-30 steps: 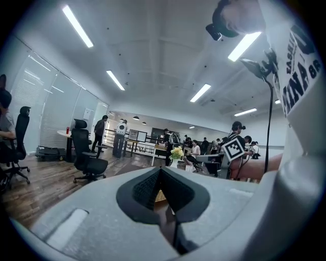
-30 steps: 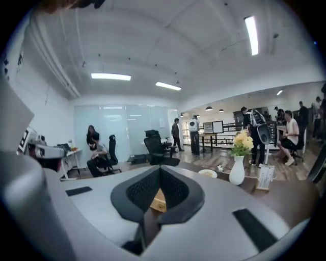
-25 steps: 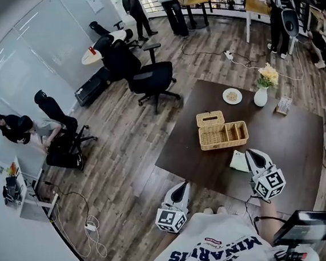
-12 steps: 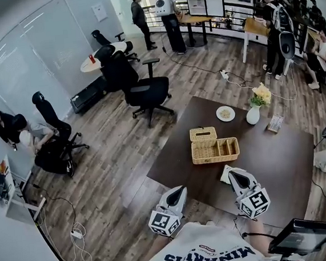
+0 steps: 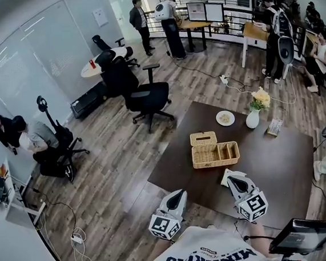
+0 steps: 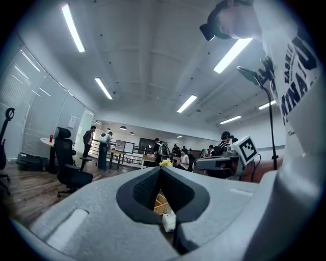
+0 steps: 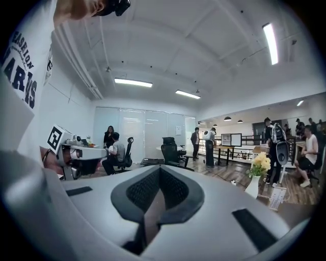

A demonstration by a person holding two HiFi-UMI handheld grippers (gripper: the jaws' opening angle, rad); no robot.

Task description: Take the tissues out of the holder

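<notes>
**Both grippers being held shut and empty, short of the holder**

The right gripper at lower right and the left gripper at lower centre are being held closed on nothing. The wicker holder is sitting at frame centre, with a white pack lying beside the right gripper. If approached with closed jaws, the holder is likely being shoved rather than emptied.
</notes>
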